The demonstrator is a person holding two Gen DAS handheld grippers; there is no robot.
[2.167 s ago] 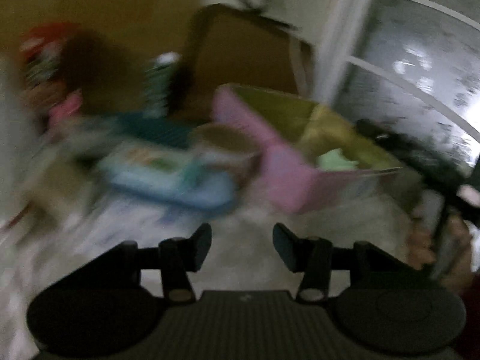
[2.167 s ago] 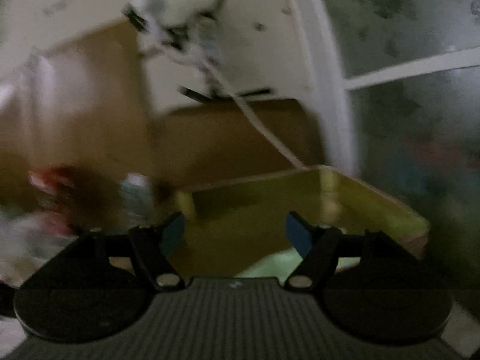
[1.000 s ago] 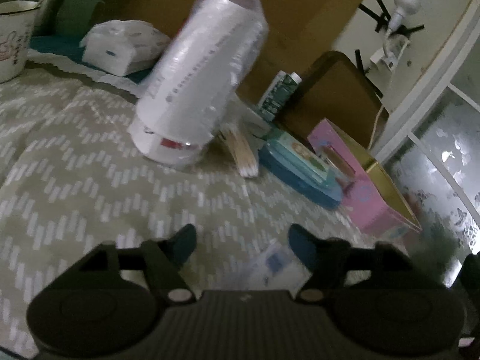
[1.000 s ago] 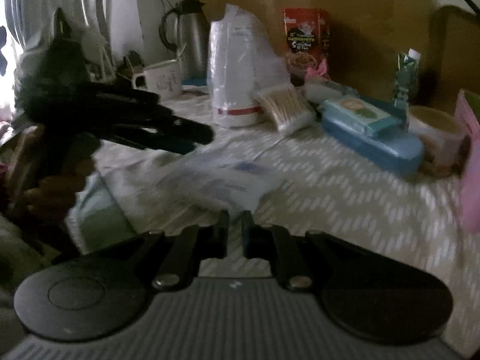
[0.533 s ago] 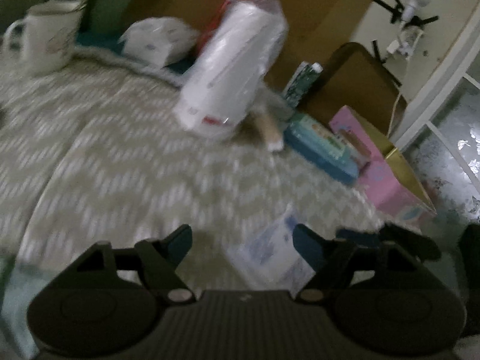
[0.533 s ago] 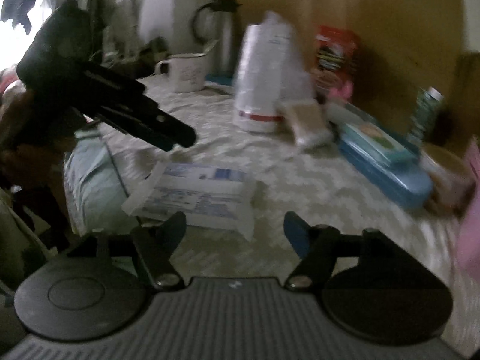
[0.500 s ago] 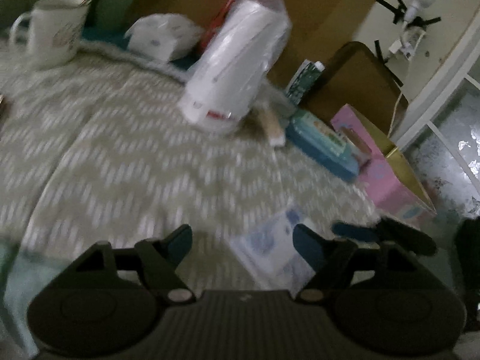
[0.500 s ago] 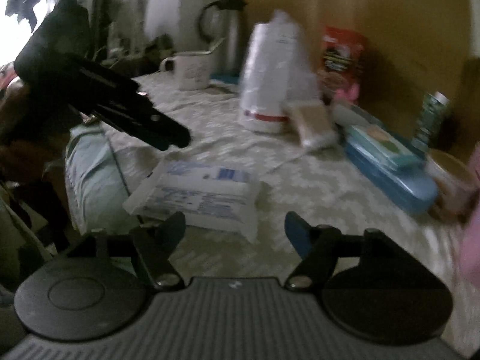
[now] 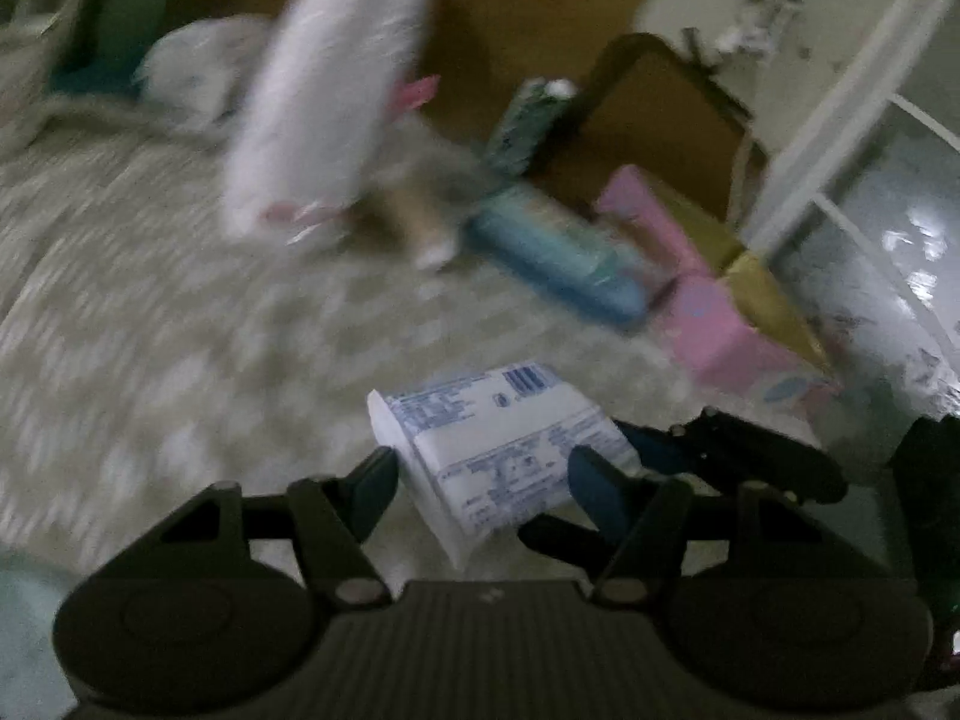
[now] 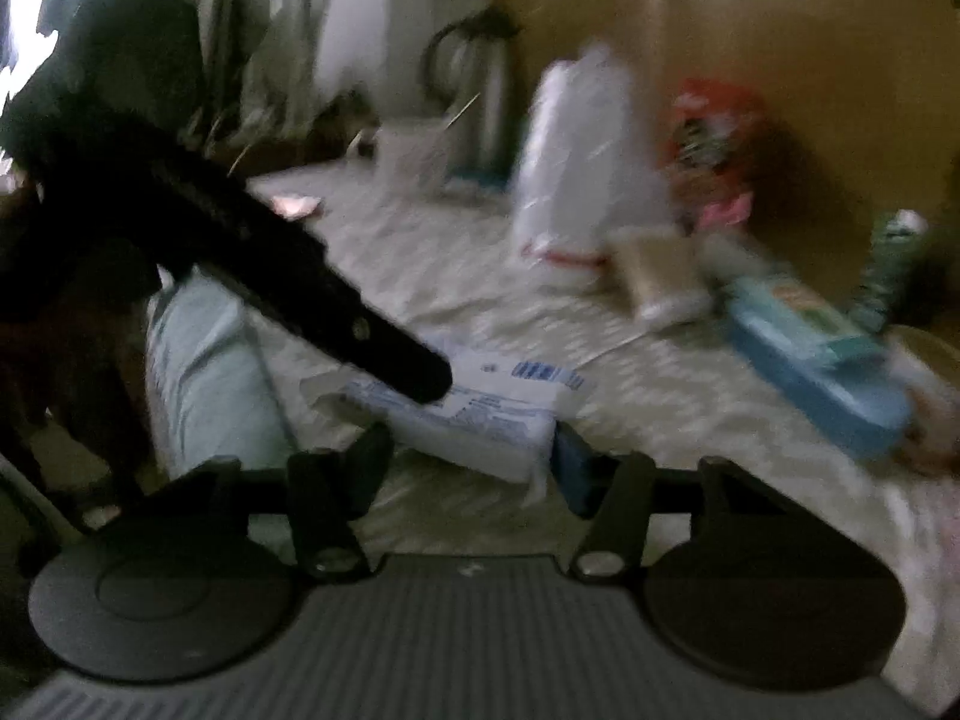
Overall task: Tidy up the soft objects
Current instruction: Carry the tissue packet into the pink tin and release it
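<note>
A soft white pack with blue print [image 9: 504, 450] sits tilted just above the patterned cloth [image 9: 150, 300]. My left gripper [image 9: 483, 483] straddles its near end. The jaws are closing and both pads touch the pack's sides. The right gripper [image 9: 750, 462] comes in from the right and clasps the pack's other end. In the right wrist view the same pack [image 10: 480, 414] fills the gap of my right gripper [image 10: 471, 459]. Its jaws are closing too, against the wrapper. The left gripper [image 10: 360, 330] reaches down from the upper left onto the pack's far side.
A tall white wrapped roll stack [image 9: 324, 102], a blue wipes pack [image 9: 558, 252] and a pink box [image 9: 708, 312] stand further back. A bag of cotton swabs [image 10: 660, 276], a mug [image 10: 414, 150] and a kettle [image 10: 486, 96] are beyond. A pale blue cushion [image 10: 204, 372] lies at the left.
The right gripper opened from shut, then both grippers closed in around the pack. The pack lay flat on the cloth; now it sits tilted between both pairs of fingers.
</note>
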